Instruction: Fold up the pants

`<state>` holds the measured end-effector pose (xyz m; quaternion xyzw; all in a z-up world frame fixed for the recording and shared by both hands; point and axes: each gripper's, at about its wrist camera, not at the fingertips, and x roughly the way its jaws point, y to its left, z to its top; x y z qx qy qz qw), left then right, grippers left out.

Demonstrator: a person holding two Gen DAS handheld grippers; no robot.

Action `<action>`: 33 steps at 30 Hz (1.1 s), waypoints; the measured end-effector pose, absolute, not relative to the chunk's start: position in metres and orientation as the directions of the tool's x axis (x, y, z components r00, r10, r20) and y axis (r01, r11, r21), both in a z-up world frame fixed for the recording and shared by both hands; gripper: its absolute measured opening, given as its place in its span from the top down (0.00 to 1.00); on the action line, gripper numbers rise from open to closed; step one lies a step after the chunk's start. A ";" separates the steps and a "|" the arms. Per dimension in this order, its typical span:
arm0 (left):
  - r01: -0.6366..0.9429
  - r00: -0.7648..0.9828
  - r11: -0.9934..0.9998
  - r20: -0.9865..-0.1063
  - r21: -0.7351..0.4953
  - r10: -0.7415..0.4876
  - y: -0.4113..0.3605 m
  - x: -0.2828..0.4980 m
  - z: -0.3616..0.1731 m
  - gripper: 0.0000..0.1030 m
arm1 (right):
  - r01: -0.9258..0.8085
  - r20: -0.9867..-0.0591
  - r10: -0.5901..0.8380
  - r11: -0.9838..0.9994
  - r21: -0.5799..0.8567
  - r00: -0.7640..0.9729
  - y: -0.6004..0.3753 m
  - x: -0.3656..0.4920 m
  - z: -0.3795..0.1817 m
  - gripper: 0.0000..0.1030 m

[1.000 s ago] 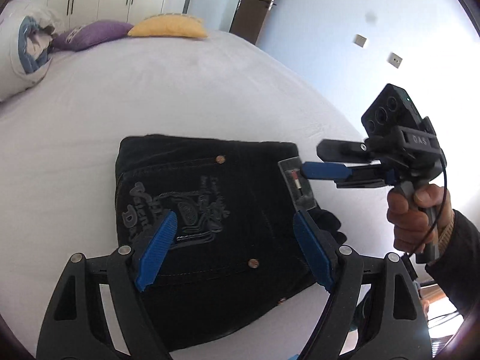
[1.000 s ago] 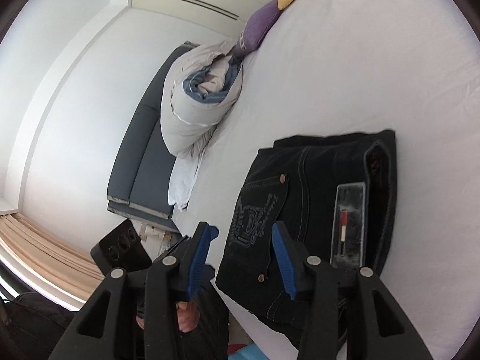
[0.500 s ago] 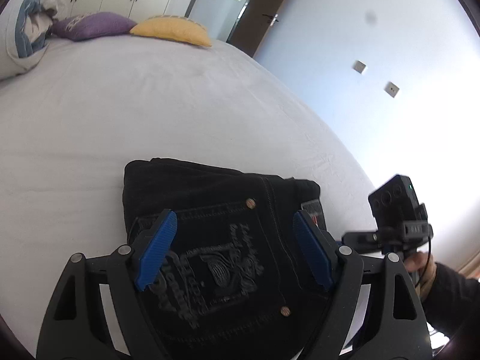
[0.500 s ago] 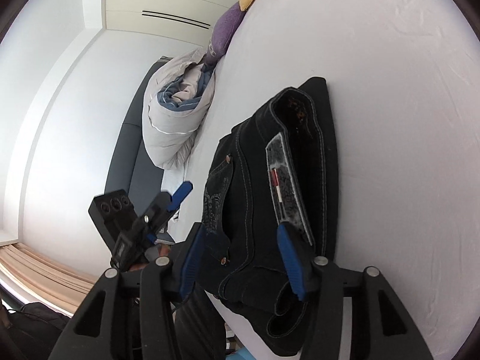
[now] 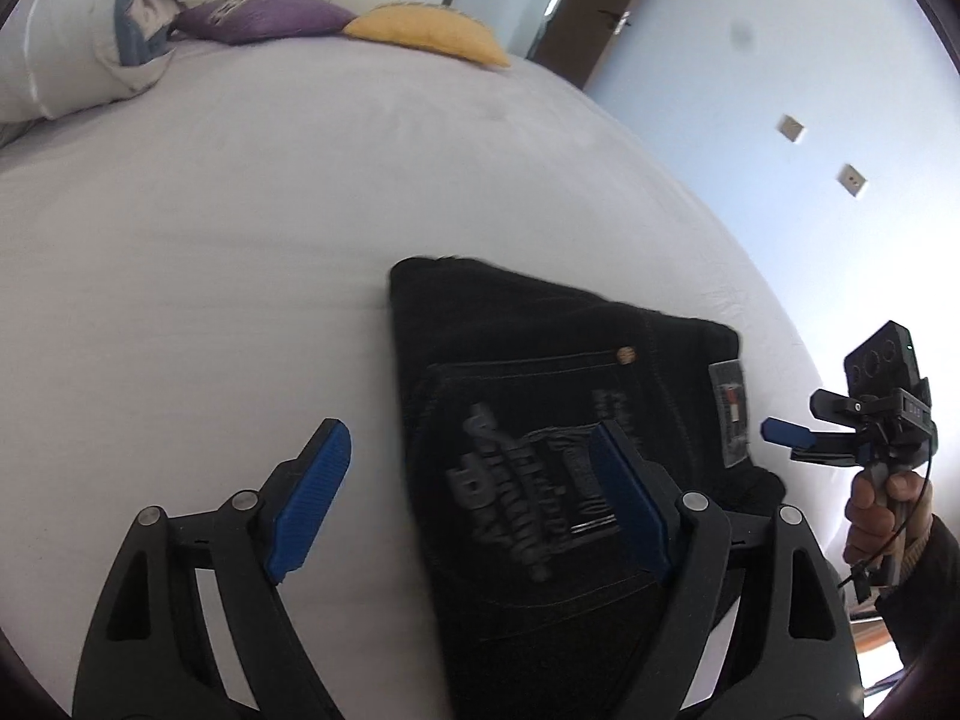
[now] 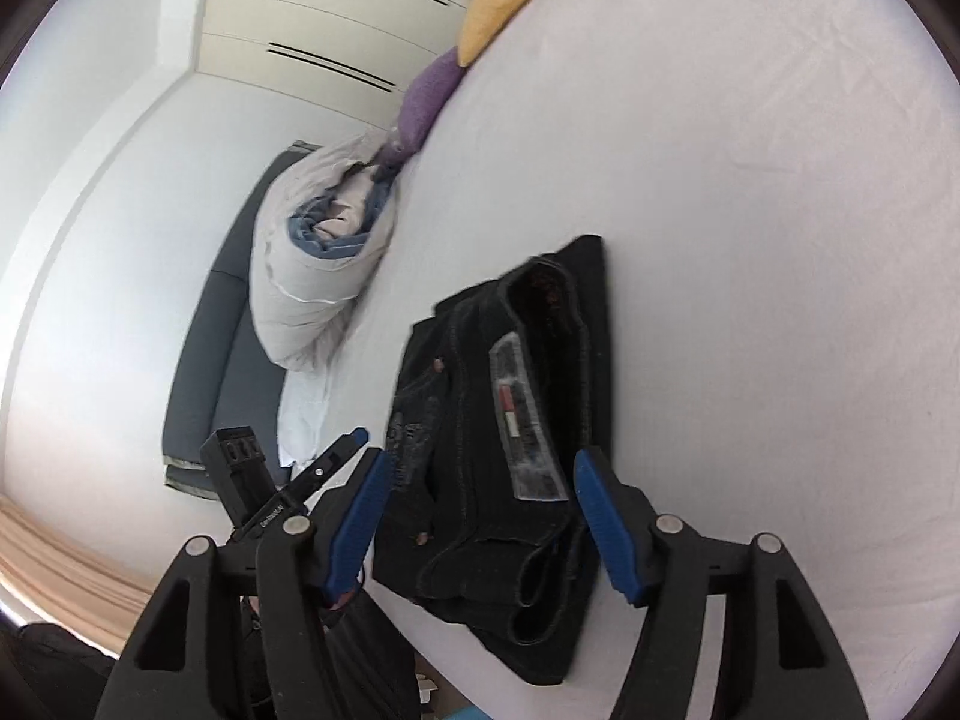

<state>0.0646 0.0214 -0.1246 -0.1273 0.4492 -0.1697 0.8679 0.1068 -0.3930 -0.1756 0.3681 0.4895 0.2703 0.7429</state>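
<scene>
Pants (image 5: 558,450) sit folded compact near the bed (image 5: 210,228) edge, so left gripper (image 5: 468,504) and right gripper (image 6: 480,525) both hover spread, holding nothing.

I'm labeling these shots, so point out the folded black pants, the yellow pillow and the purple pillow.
folded black pants (image 5: 540,396): left wrist view, back pocket panel.
yellow pillow (image 5: 429,36): left wrist view, middle of cushion.
purple pillow (image 5: 264,15): left wrist view, middle of cushion.

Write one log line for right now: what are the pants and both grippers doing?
pants: folded, on bed | left gripper: open, empty | right gripper: open, empty | pillows: far end
</scene>
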 end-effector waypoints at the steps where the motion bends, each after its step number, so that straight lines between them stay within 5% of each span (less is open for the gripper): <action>1: 0.162 0.513 0.914 -0.760 -0.371 -0.399 0.028 0.066 -0.132 0.21 | -0.017 -0.547 0.753 0.593 0.805 0.366 -0.393 0.110 -0.180 0.33; 11: 0.221 0.305 0.842 -0.785 -0.492 -0.539 0.006 0.084 -0.171 0.10 | -0.028 -0.586 0.779 0.606 0.795 0.223 -0.354 0.138 -0.209 0.34; 13: 0.242 0.246 0.813 -0.777 -0.530 -0.580 0.002 0.090 -0.173 0.10 | 0.007 -0.559 0.800 0.571 0.821 0.219 -0.361 0.146 -0.218 0.50; 16: 0.257 0.198 0.807 -0.789 -0.531 -0.582 -0.003 0.098 -0.173 0.23 | 0.055 -0.539 0.814 0.541 0.839 0.215 -0.365 0.154 -0.231 0.68; 24: 0.169 0.172 0.758 -0.738 -0.630 -0.652 0.007 0.107 -0.177 0.75 | -0.025 -0.582 0.773 0.607 0.795 0.253 -0.359 0.146 -0.217 0.75; 33: 0.222 0.273 0.785 -0.736 -0.578 -0.619 -0.012 0.114 -0.135 0.83 | -0.194 -0.607 0.727 0.678 0.709 0.322 -0.342 0.141 -0.165 0.80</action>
